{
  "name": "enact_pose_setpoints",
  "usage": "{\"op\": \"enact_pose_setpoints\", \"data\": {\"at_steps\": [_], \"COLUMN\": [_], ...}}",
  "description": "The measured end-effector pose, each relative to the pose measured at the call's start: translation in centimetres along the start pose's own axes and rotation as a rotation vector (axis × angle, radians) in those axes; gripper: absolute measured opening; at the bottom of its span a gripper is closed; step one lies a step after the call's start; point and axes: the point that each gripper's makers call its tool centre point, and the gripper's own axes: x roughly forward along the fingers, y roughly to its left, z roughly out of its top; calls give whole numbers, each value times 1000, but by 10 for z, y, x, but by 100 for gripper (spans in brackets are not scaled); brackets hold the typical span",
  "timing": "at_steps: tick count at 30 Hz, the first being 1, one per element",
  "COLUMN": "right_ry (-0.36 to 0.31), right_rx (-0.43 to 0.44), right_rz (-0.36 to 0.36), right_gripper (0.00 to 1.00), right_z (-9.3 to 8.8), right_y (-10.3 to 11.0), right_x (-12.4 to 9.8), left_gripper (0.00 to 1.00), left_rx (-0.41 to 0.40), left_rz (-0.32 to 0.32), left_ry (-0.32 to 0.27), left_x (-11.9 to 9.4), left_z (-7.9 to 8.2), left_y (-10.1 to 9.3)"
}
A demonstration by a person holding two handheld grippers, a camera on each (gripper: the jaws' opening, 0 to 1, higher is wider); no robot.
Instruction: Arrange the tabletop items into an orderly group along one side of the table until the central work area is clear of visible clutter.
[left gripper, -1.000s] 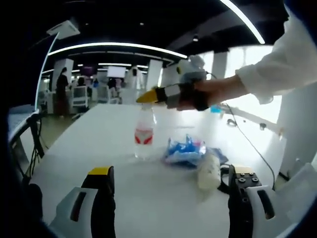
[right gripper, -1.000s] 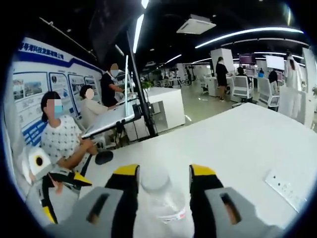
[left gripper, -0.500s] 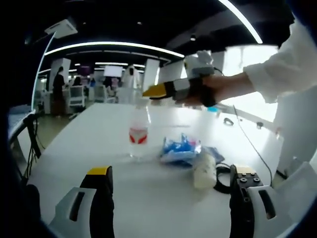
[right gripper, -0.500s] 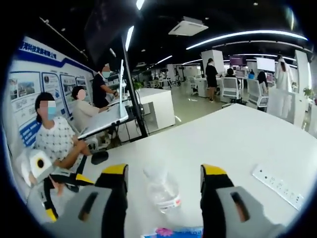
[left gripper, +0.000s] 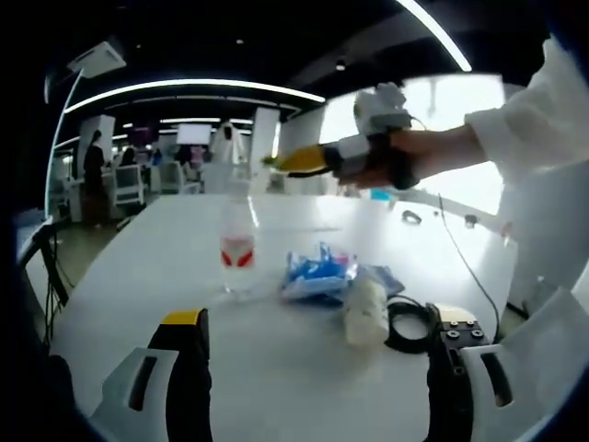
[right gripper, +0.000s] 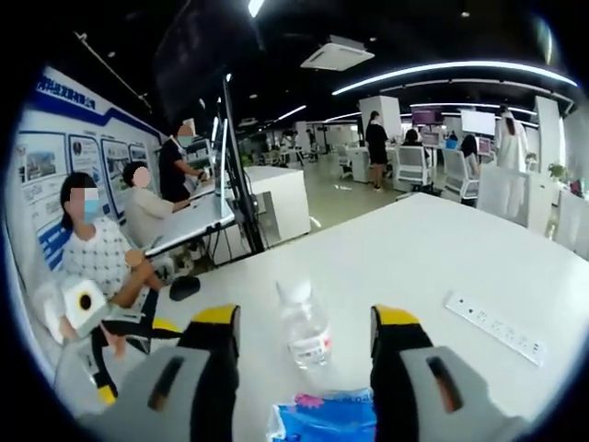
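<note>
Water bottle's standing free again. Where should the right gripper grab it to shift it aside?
Grip the water bottle across its body near the red label, coming in level from this side. It stands upright and apart from the blue packet, its round, narrow body fits between the open right gripper jaws.

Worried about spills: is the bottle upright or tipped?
Upright: the bottle stands on the table, cap on top, free of both grippers.

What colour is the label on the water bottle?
Red and white label on the water bottle, clearest in the left gripper view.
</note>
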Motion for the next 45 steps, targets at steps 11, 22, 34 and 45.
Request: {"op": "enact_pose_setpoints", "data": {"at_steps": [11,22,34,45], "right_ry": [-15,-25,-45,-57], "right_rx": [40,60,90,140], "right_rz": [-74,-129,-199,-302], "right_gripper": [55,54,53,51], "right_z": [-16,-19,-26,-55], "right_y": [1,2,8,7], "right_x": [-40,-64,-88,-127], "left_gripper": [95,95,94,94], "left_rx": [31,47,0,22], "left_rz": [-47,-74,-64,-107], "left_ry": [16,26,20,29], "left_x": [1,2,1,1], "left_z": [-3,-5,-5,-6], "left_y": [-12,-19,-14,-30]}}
